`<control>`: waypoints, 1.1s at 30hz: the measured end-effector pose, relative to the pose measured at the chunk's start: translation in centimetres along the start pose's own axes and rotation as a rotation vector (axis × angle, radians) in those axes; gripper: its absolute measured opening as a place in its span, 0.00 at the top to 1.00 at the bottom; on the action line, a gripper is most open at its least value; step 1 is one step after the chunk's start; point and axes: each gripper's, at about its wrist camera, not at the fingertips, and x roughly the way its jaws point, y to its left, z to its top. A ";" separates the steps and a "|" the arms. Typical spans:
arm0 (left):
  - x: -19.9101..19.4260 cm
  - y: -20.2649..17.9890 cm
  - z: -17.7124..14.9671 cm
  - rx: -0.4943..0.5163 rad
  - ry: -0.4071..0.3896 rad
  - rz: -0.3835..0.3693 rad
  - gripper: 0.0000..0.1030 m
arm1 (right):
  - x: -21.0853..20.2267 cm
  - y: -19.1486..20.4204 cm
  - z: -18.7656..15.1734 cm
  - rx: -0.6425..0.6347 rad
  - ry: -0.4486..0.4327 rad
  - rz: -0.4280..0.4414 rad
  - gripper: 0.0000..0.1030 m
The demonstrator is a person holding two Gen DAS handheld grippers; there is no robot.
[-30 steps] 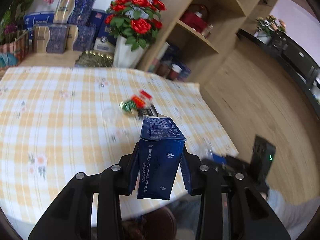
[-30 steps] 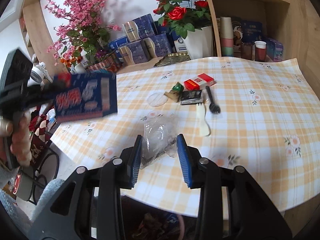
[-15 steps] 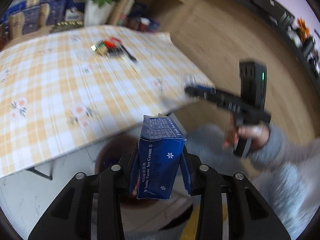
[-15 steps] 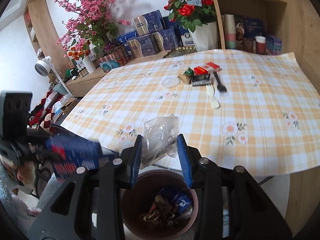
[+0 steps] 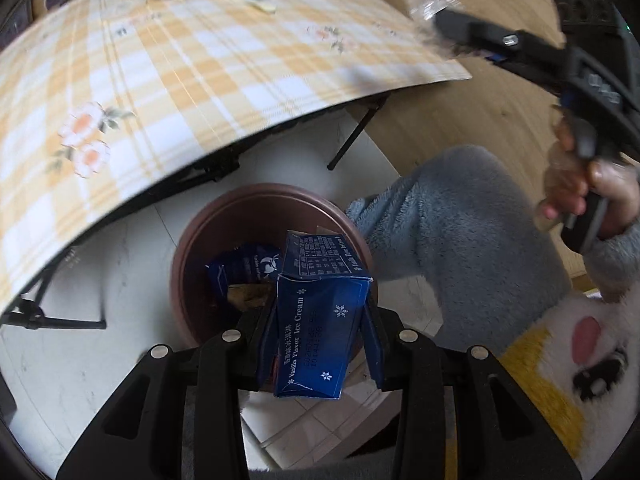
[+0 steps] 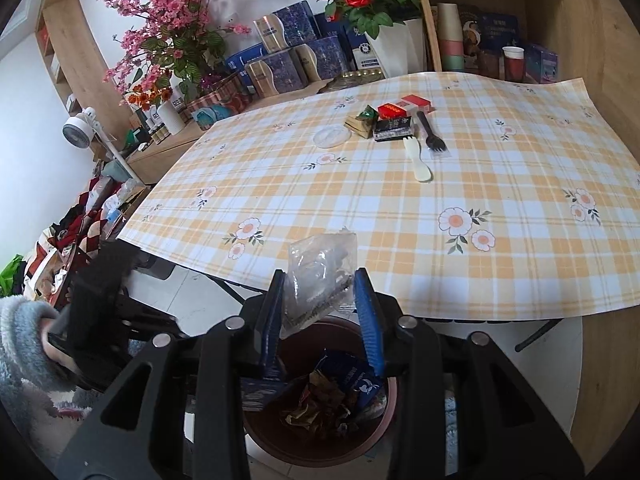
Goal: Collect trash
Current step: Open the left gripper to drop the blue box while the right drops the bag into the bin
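My left gripper [image 5: 320, 344] is shut on a blue ice cream carton [image 5: 320, 320] and holds it just above the brown trash bin [image 5: 192, 248] on the floor. My right gripper [image 6: 320, 312] is shut on a crumpled clear plastic wrapper [image 6: 320, 276] above the same bin [image 6: 384, 436], near the table's front edge. The bin holds blue packets and brown scraps. The right gripper also shows in the left wrist view [image 5: 452, 24] at the upper right.
On the checked tablecloth [image 6: 400, 200] lie a red packet [image 6: 394, 110], a dark packet [image 6: 392, 128], a green and gold wrapper [image 6: 362, 122], a clear lid [image 6: 330, 136], a black fork [image 6: 430, 132] and a white spoon [image 6: 418, 160]. Flowers, boxes and shelves stand behind.
My left gripper has swung down from the table with the carton to just above the bin. My right gripper has come lower and closer to the bin with the wrapper.
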 end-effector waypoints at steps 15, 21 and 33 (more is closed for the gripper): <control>0.7 2.0 0.1 -0.150 -0.107 0.066 0.25 | 1.4 -0.4 -1.3 0.009 0.058 0.001 0.64; -7.6 3.1 -1.9 -0.254 -0.382 0.217 0.10 | 3.7 1.9 -3.5 -0.065 0.154 0.015 0.64; -14.3 3.5 -5.6 -0.370 -0.612 0.444 0.08 | 10.0 5.6 -8.6 -0.226 0.403 0.044 0.64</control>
